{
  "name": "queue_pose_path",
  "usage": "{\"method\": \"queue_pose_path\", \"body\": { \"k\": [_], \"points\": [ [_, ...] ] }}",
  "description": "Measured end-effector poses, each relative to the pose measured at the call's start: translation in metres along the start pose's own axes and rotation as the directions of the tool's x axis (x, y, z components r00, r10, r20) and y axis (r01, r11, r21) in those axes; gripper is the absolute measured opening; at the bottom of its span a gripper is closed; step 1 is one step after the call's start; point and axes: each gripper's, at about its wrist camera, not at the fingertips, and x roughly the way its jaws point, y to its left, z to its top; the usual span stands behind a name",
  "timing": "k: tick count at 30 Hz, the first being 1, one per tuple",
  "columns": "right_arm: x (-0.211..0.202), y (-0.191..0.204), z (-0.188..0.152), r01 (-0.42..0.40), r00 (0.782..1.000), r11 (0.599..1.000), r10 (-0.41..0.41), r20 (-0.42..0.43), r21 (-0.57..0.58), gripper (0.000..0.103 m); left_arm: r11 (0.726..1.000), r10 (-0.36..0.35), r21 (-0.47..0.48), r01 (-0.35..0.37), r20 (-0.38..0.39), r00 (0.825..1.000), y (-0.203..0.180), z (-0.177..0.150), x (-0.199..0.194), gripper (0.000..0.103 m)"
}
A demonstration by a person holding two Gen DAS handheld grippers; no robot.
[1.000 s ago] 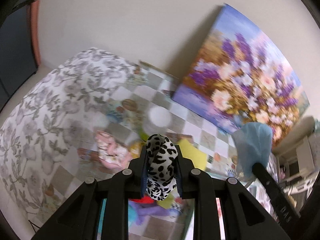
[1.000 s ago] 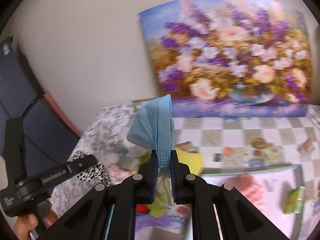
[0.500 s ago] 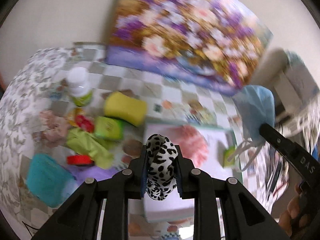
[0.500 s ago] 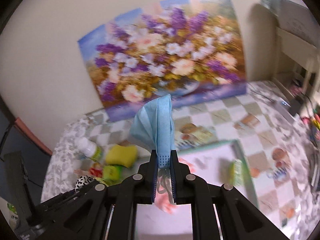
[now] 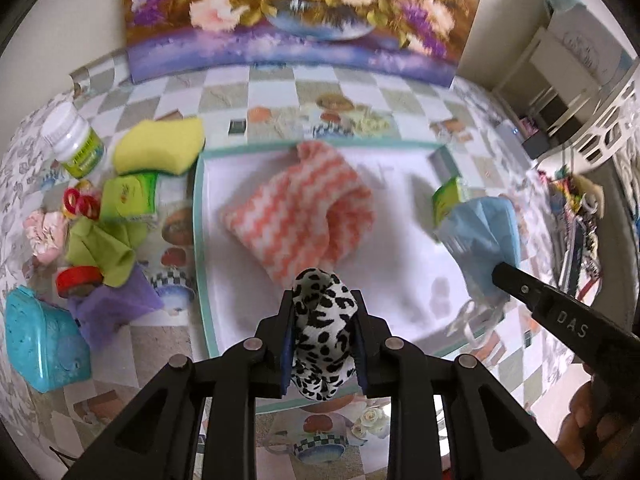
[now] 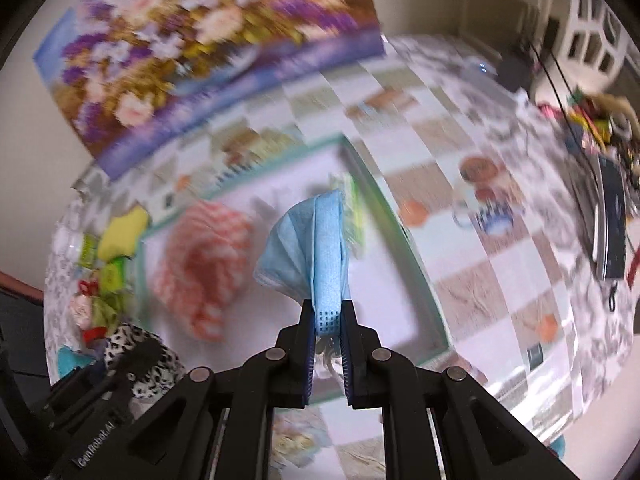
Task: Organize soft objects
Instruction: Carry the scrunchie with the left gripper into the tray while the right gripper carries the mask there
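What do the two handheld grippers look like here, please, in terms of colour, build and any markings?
Both are matte black plastic. The left gripper and the right gripper each have two angular fingers with triangular cut-outs, silver round pivot pins and dark blue inner pads. White lettering runs along their sides: "DAS" on the right one in the left view, "GenRobot.AI" on the left one in the right view. No cables or sleeves show.

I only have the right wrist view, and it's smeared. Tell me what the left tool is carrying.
Observer: The left tool is shut on a leopard-print cloth, pinched between both pads.
Operator: Name what stands beside the yellow sponge.
Observer: A white bottle with a green label, upright, just left of the yellow sponge.
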Motion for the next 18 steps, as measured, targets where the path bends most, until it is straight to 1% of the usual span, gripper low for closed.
{"method": "queue_pose_path", "body": {
  "k": [6, 10, 13, 18],
  "points": [
    [0.028, -0.010, -0.001, 0.024, 0.996, 1.000, -0.023, -0.086, 0.019, 0.012, 0.998, 0.039, -0.043, -0.043, -0.081, 0.996, 0.014, -0.003, 0.032, 0.026],
    [0.046, -0.013, -0.003, 0.038, 0.990, 0.999, -0.034, -0.135, 0.023, 0.013, 0.996, 0.062, -0.062, -0.070, -0.122, 0.991, 0.023, -0.006, 0.049, 0.026],
    [0.055, -0.016, -0.006, 0.043, 0.985, 0.999, -0.038, -0.166, 0.030, 0.013, 0.994, 0.067, -0.073, -0.078, -0.144, 0.987, 0.028, -0.007, 0.059, 0.027],
    [0.059, -0.020, -0.008, 0.054, 0.982, 0.998, -0.045, -0.184, 0.041, 0.015, 0.993, 0.075, -0.074, -0.088, -0.158, 0.985, 0.030, -0.009, 0.067, 0.034]
  ]
}}
